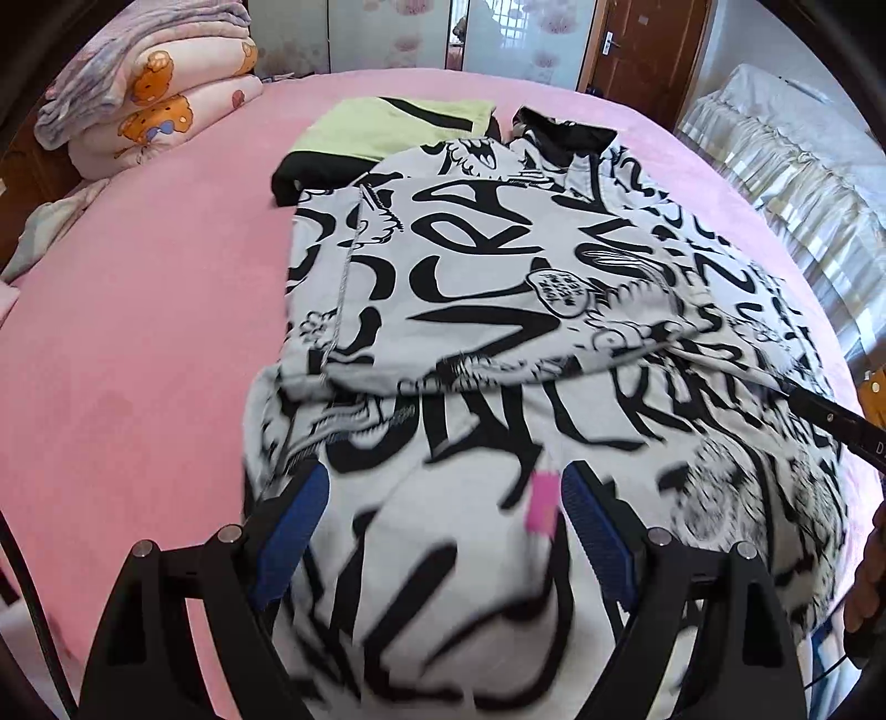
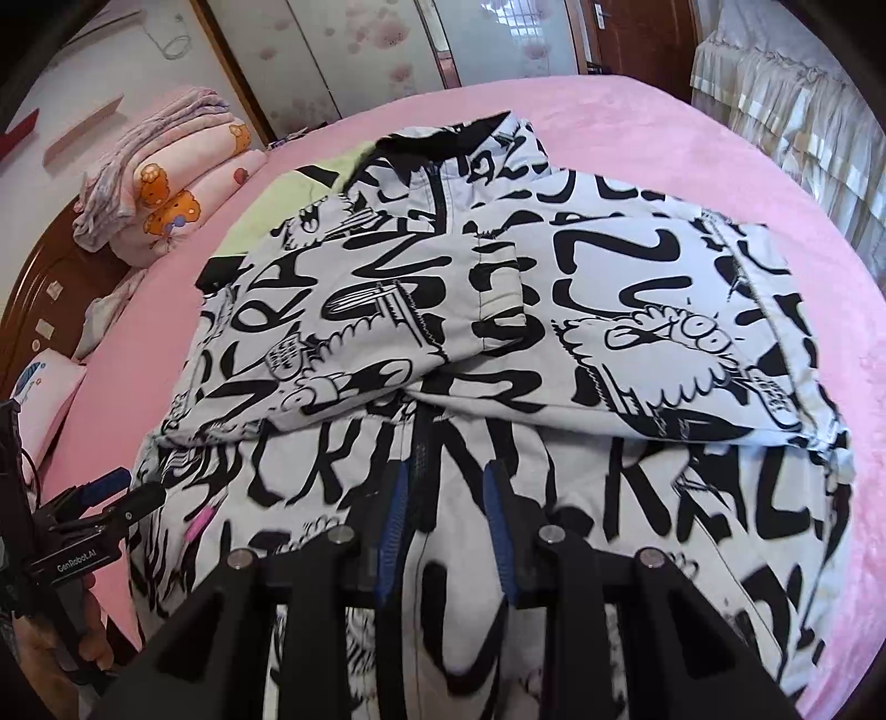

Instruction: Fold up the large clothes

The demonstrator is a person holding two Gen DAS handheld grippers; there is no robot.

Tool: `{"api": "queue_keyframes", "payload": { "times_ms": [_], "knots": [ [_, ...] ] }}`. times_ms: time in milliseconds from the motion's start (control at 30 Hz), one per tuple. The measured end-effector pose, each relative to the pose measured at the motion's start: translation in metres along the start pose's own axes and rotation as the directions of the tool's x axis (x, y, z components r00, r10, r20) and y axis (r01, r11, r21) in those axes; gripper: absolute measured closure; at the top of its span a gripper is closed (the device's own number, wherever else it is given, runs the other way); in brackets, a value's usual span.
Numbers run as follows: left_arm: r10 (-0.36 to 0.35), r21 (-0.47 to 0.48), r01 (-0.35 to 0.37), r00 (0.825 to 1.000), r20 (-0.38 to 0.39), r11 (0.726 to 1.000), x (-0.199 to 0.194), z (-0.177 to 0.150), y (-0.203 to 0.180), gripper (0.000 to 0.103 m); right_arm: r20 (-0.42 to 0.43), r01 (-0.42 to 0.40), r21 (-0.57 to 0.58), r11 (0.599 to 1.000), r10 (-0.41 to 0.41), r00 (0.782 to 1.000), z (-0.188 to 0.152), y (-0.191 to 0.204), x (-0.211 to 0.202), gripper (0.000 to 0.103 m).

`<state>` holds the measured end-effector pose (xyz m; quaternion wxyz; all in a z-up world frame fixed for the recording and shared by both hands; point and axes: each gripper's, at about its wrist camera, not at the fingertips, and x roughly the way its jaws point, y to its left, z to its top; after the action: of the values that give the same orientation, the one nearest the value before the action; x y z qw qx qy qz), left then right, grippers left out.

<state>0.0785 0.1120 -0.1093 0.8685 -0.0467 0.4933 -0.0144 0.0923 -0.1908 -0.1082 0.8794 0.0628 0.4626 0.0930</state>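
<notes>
A white jacket with black graffiti print (image 1: 498, 266) lies flat on the pink bed (image 1: 138, 332), collar at the far end. Both sleeves are folded across the chest, one (image 2: 343, 310) from the left and one (image 2: 664, 332) from the right. My left gripper (image 1: 443, 476) hovers over the jacket's lower left part, jaws wide apart, nothing pinched between the blue pads. A small pink tag (image 1: 542, 498) sits on the cloth by its right finger. My right gripper (image 2: 447, 476) stands open by a narrow gap above the black zipper (image 2: 423, 487), the pads not pressing on it.
A folded green and black garment (image 1: 387, 127) lies beyond the jacket's collar. Stacked quilts (image 1: 155, 105) sit at the bed's far left corner. Frilled curtains (image 1: 803, 183) hang along the right side, with a wooden door (image 1: 648, 50) behind. Bare pink sheet stretches to the left.
</notes>
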Motion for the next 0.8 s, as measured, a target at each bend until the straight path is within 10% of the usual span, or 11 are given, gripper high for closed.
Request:
{"api": "queue_keyframes", "payload": {
  "times_ms": [400, 800],
  "knots": [
    [0.014, -0.043, -0.010, 0.996, 0.090, 0.999, -0.080, -0.056, 0.015, 0.014, 0.124, 0.011, -0.047, 0.999, -0.006, 0.992, -0.052, 0.015, -0.099, 0.049],
    [-0.086, -0.173, 0.080, 0.996, -0.030, 0.982, -0.071, -0.120, 0.075, 0.014, 0.110, 0.061, -0.072, 0.996, -0.053, 0.993, -0.107, -0.019, -0.144, 0.043]
  ]
}}
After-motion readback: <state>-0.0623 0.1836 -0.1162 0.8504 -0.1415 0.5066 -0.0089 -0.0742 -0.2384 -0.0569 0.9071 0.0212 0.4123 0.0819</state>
